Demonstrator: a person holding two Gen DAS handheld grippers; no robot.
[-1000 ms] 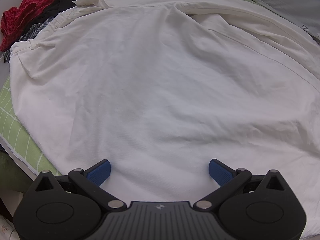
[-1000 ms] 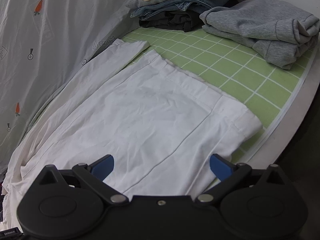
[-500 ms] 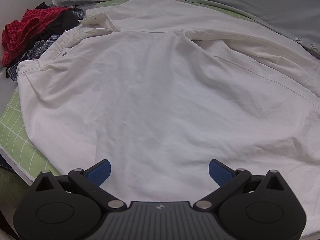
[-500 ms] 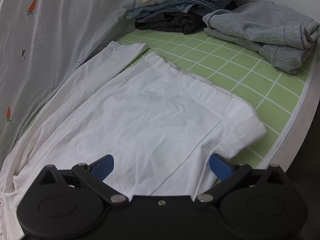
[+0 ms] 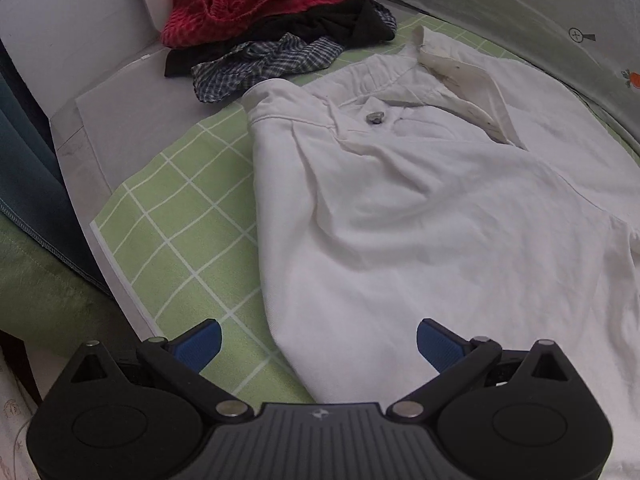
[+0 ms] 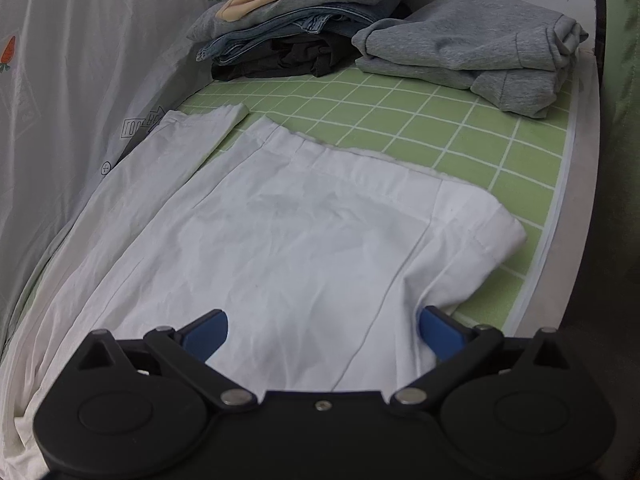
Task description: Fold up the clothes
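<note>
White trousers lie spread on a green checked mat. The left wrist view shows the waistband end with a metal button. My left gripper is open and empty, above the trousers' near edge. The right wrist view shows the leg end of the trousers, with both hems toward the far side. My right gripper is open and empty, low over the near leg's fabric.
A heap of red, black and checked clothes lies beyond the waistband. A stack of folded clothes and a folded grey sweatshirt sit at the mat's far end. A printed grey sheet borders the left. The mat's edge runs along the right.
The left gripper has swung left and back, bringing the waistband, button and clothes heap into view. The right gripper has moved slightly forward over the leg.
</note>
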